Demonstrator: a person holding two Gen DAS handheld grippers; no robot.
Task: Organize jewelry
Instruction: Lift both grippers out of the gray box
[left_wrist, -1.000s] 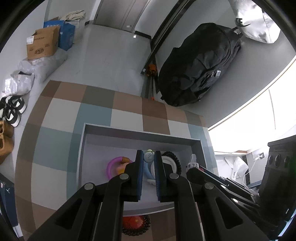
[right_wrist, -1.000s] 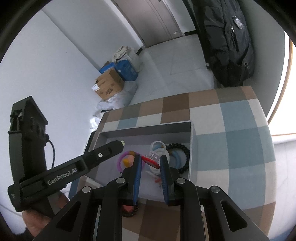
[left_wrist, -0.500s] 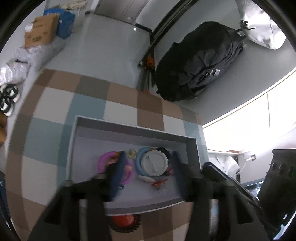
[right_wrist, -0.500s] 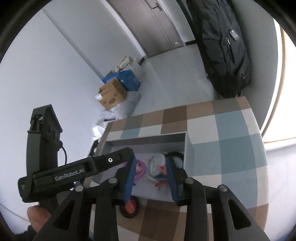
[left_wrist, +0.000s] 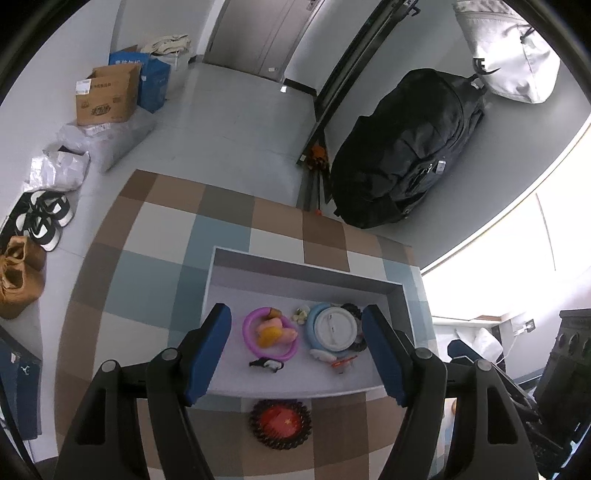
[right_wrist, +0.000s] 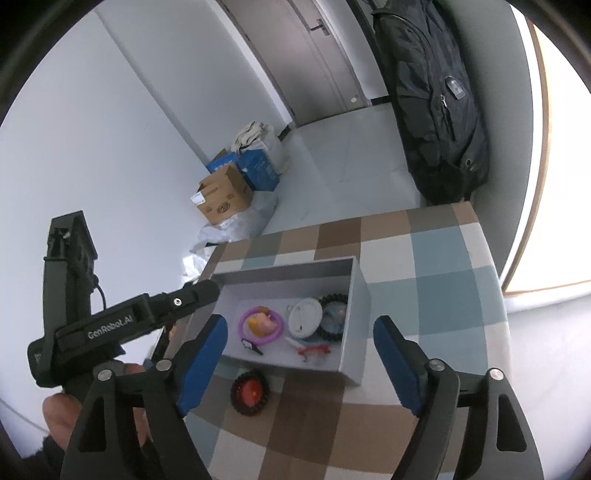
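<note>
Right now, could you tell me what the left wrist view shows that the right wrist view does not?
Only the left wrist view shows the shoes on the floor and the white bag by the wall. Only the right wrist view shows the person's hand holding the left tool. Both show the grey tray with the pink ring and white disc inside, and the red beaded piece lying outside on the checked cloth.

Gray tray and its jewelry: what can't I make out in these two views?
- Black beaded bracelet, left wrist view: mostly hidden behind the white round lid.
- Small red piece, right wrist view: too small to identify.
- Gray tray, left wrist view: near corners hidden by the opening left gripper.
</note>
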